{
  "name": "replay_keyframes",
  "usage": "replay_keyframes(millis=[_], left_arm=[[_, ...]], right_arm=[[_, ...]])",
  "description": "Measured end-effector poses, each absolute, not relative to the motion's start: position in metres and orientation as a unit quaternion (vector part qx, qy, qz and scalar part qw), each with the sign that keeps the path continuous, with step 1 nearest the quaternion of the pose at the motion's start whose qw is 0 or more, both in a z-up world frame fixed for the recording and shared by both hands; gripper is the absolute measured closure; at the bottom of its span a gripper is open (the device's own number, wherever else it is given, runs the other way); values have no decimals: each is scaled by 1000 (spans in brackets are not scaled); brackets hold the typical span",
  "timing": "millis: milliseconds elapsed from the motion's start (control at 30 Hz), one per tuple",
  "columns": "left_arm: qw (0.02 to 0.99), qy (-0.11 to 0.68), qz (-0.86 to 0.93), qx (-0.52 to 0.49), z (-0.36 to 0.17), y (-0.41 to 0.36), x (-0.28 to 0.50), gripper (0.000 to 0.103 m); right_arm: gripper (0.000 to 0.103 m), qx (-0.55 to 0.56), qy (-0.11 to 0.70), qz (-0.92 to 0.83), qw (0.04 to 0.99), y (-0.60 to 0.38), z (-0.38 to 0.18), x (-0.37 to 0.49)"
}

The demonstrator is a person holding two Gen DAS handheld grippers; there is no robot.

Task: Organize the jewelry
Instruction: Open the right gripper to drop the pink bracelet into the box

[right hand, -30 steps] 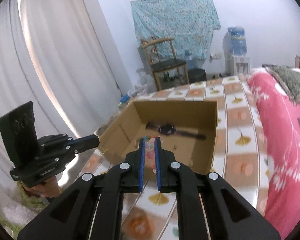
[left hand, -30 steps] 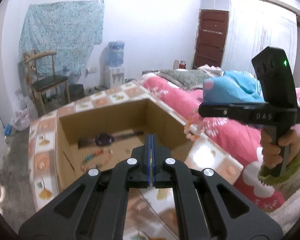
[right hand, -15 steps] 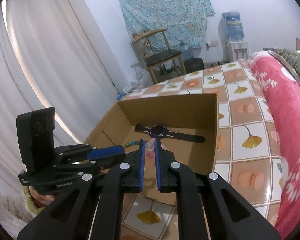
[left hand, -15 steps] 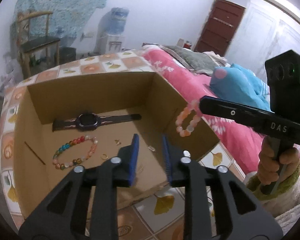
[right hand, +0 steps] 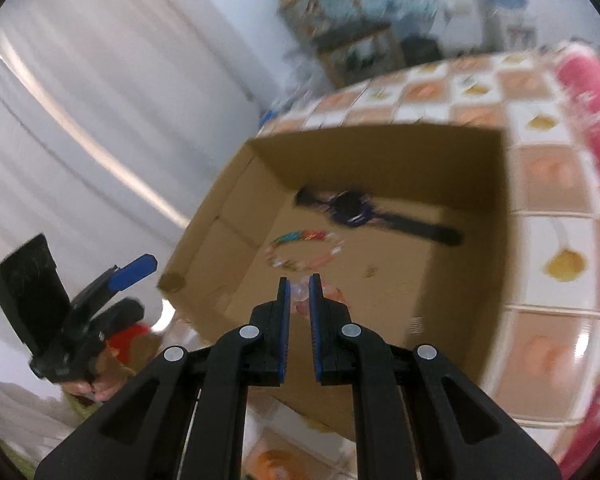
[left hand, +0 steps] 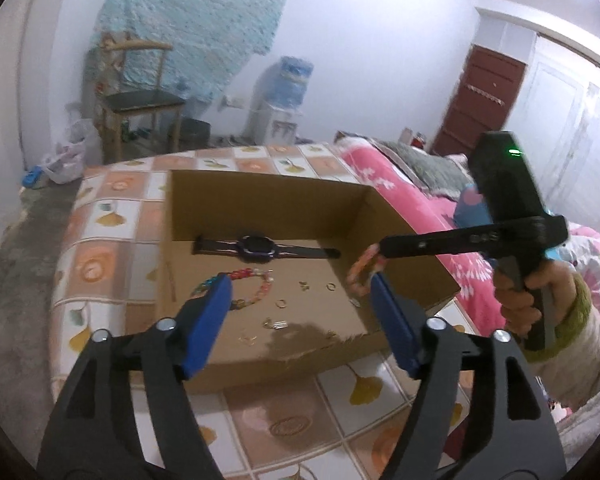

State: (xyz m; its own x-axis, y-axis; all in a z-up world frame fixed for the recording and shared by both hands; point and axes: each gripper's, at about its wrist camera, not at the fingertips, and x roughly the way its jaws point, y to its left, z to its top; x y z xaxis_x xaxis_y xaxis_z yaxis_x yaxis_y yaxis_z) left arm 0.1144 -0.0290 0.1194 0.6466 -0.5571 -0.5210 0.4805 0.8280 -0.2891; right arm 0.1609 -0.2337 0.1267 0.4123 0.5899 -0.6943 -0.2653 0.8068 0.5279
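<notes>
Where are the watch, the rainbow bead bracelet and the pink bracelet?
watch (left hand: 256,245): left wrist view, on its dark round face.
rainbow bead bracelet (left hand: 260,290): left wrist view, on its right-hand beads.
pink bracelet (left hand: 360,270): left wrist view, on its hanging loop.

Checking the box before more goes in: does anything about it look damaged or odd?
Yes. The cardboard box's near wall looks torn and ragged along its top edge, with a darker patch beside it, perhaps only shadow. Inside, the watch, beaded bracelet and small rings lie loose.
</notes>
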Motion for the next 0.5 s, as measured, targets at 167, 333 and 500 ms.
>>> replay_keyframes(millis=[167,333,500], left_arm=[[911,313,-261,-68,115,-15,107,30],[911,315,-258,-70,115,-8,103,30],[915,304,-256,-71,120,-4,97,30]], right_arm=[[92,129,537,222,804,-216,104,177],[91,120,532,174,820,-231,109,164],[81,133,478,129,859,-253,141,130]])
